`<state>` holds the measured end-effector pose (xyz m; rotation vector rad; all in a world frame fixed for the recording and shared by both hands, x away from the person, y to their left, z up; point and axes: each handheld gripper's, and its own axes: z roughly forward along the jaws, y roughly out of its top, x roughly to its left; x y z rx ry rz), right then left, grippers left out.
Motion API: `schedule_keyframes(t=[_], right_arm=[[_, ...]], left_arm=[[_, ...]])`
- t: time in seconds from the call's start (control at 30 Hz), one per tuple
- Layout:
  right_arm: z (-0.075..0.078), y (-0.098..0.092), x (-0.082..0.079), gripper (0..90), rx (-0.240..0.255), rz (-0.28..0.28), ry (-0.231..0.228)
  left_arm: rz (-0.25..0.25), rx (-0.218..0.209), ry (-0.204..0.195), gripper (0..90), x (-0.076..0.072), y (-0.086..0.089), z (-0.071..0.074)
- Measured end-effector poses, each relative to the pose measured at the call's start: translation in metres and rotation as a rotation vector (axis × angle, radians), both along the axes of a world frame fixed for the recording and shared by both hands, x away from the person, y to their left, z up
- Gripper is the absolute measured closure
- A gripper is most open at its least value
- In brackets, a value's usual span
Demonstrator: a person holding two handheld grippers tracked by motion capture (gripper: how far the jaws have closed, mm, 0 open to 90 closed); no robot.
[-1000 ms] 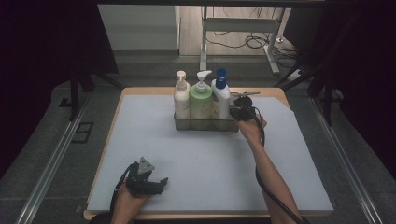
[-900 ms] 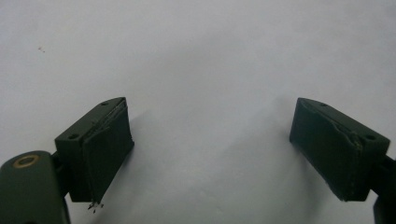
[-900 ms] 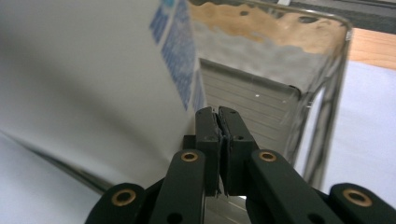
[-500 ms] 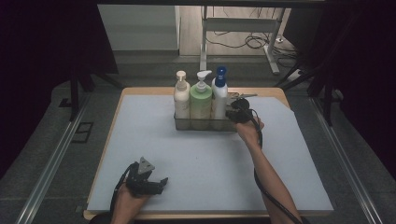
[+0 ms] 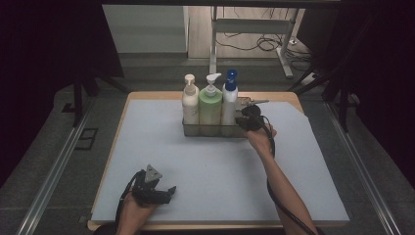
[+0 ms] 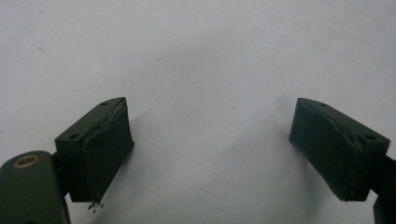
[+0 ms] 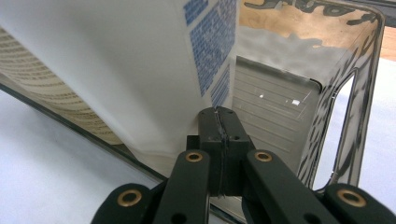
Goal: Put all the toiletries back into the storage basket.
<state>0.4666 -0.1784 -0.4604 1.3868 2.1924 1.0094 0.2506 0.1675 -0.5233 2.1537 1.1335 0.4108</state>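
Here, three bottles [image 5: 210, 105] fill one caddy [image 5: 213, 130]; right gripper [image 7: 219, 122] pinched together, left gripper [image 6: 208, 144] apart.

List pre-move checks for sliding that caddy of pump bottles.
1. Right gripper clamped on the metal caddy rim: jaws shut at its right end, ok.
2. Left gripper out of the way: open, empty, low over the mat near the front edge, ok.
3. Cream bottle, green bottle and blue-pump bottle upright in the caddy: ok.
4. Blue-pump bottle free of the right gripper: cannot tell.
5. Mat in front of the caddy free: ok.
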Motion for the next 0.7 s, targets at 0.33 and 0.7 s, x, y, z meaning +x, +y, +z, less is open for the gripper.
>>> schedule_keyframes(t=[0.33, 0.7], right_arm=[[0.000, -0.006, 0.000, 71.9, -0.038, 0.006, -0.016], [0.014, -0.017, -0.009, 48.7, -0.050, 0.026, -0.053]], left_arm=[[0.000, -0.001, -0.001, 12.3, 0.000, 0.000, 0.000], [0.001, -0.003, -0.002, 12.3, 0.000, 0.000, 0.000]])
